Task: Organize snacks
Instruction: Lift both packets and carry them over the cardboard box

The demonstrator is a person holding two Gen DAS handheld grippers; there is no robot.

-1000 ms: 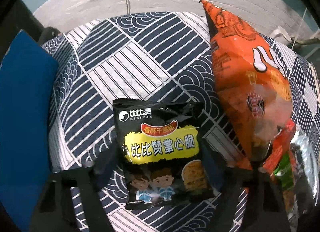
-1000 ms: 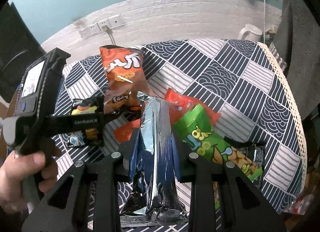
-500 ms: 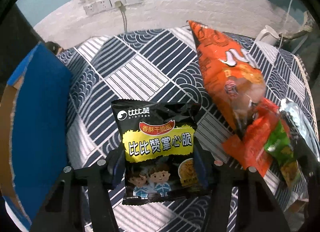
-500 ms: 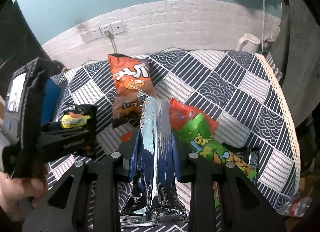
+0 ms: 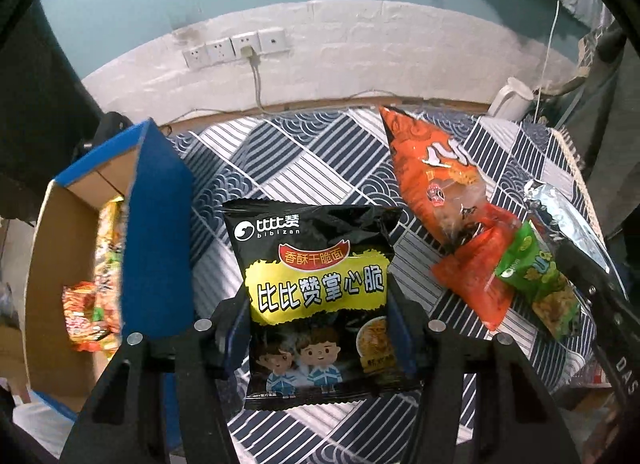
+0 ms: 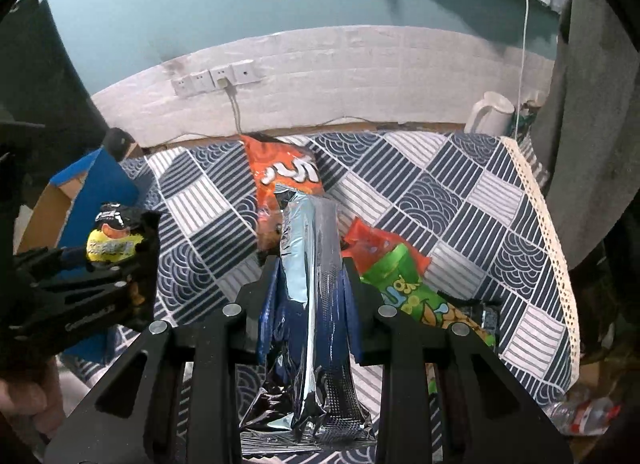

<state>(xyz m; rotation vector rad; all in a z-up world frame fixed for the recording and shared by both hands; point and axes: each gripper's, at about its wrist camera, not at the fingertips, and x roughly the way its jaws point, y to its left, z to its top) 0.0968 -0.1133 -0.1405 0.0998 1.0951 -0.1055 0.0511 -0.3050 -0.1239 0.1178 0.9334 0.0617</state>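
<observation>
My left gripper (image 5: 318,304) is shut on a black snack packet (image 5: 316,280) with a yellow label, held above the patterned tablecloth (image 5: 288,168). The same packet (image 6: 114,242) shows at the left of the right wrist view, in the left gripper (image 6: 116,260). My right gripper (image 6: 310,276) is shut on a silver foil bag (image 6: 314,280), held upright. On the cloth lie a large orange chip bag (image 5: 432,168), a small red packet (image 5: 476,276) and a green packet (image 5: 536,280). A blue-walled cardboard box (image 5: 156,232) stands to the left with several snack packets (image 5: 96,296) inside.
Wall sockets (image 5: 236,48) with a plugged cable sit on the white brick wall behind the table. A white kettle (image 6: 490,114) stands at the far right corner. The cloth's lace edge (image 6: 548,232) marks the table's right side. A plastic bottle (image 6: 584,416) lies below it.
Both grippers have risen with their packets. The left one's jaws closed onto the black packet and lifted it off the cloth; the open top of the box has come into view on the left.
</observation>
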